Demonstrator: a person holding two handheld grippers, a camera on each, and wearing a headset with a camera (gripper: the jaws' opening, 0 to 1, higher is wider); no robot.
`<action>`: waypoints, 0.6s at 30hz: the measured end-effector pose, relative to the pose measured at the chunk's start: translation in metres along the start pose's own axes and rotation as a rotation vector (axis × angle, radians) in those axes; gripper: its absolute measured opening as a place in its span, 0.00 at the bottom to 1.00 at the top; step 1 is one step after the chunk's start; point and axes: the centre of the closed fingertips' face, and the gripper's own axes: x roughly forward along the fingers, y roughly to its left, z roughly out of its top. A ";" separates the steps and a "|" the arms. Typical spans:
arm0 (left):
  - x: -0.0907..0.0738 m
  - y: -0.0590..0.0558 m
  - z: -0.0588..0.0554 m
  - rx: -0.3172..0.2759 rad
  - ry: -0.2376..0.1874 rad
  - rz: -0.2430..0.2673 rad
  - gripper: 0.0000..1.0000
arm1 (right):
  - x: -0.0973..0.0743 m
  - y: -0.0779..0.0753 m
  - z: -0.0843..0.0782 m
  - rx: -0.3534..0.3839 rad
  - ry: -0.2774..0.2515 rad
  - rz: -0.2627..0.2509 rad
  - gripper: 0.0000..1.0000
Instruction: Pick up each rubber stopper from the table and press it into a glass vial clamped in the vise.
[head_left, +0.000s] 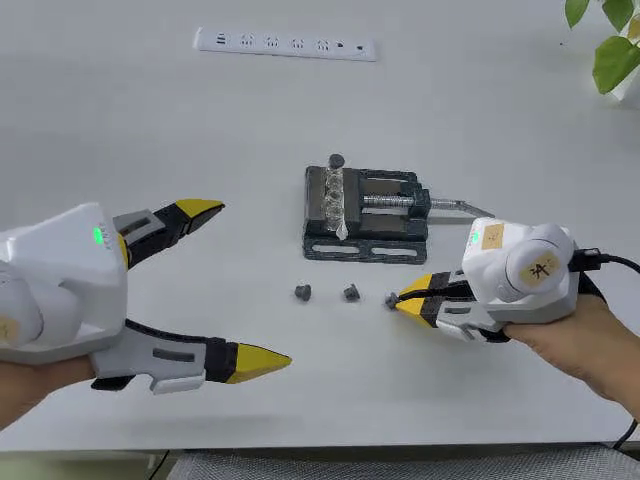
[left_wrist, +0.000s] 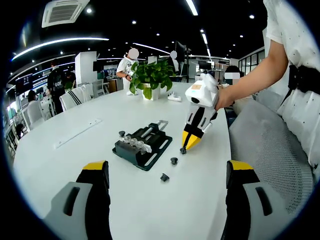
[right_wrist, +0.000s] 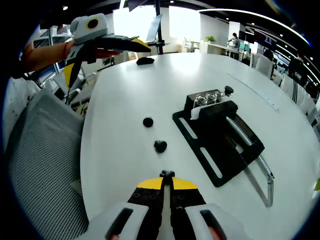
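Observation:
A black vise (head_left: 366, 216) sits mid-table with a row of glass vials (head_left: 333, 198) clamped in it. One dark rubber stopper (head_left: 337, 160) rests at the vise's far end. Two more stoppers (head_left: 303, 292) (head_left: 351, 293) lie on the table in front of it. My right gripper (head_left: 405, 298) is low at the table, shut on a third stopper (right_wrist: 167, 174) pinched at its yellow tips. The vise (right_wrist: 220, 132) and vials (right_wrist: 207, 98) lie ahead of it to the right. My left gripper (head_left: 235, 285) hovers at the left, wide open and holding nothing, and faces the vise (left_wrist: 142, 145).
A white power strip (head_left: 285, 43) lies at the table's far side. Plant leaves (head_left: 610, 45) hang over the far right corner. The vise's handle (head_left: 462, 207) sticks out to the right. A grey mesh chair (right_wrist: 45, 165) stands by the near table edge.

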 end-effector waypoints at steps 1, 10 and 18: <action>0.000 0.000 0.000 -0.001 -0.001 -0.001 0.97 | 0.000 0.000 0.000 -0.006 0.001 -0.002 0.00; 0.005 -0.002 0.008 0.008 -0.019 0.003 0.96 | -0.012 -0.001 0.007 0.015 -0.020 -0.032 0.00; 0.011 -0.002 0.026 0.030 -0.058 0.034 0.89 | -0.038 0.002 0.032 0.043 -0.091 -0.072 0.00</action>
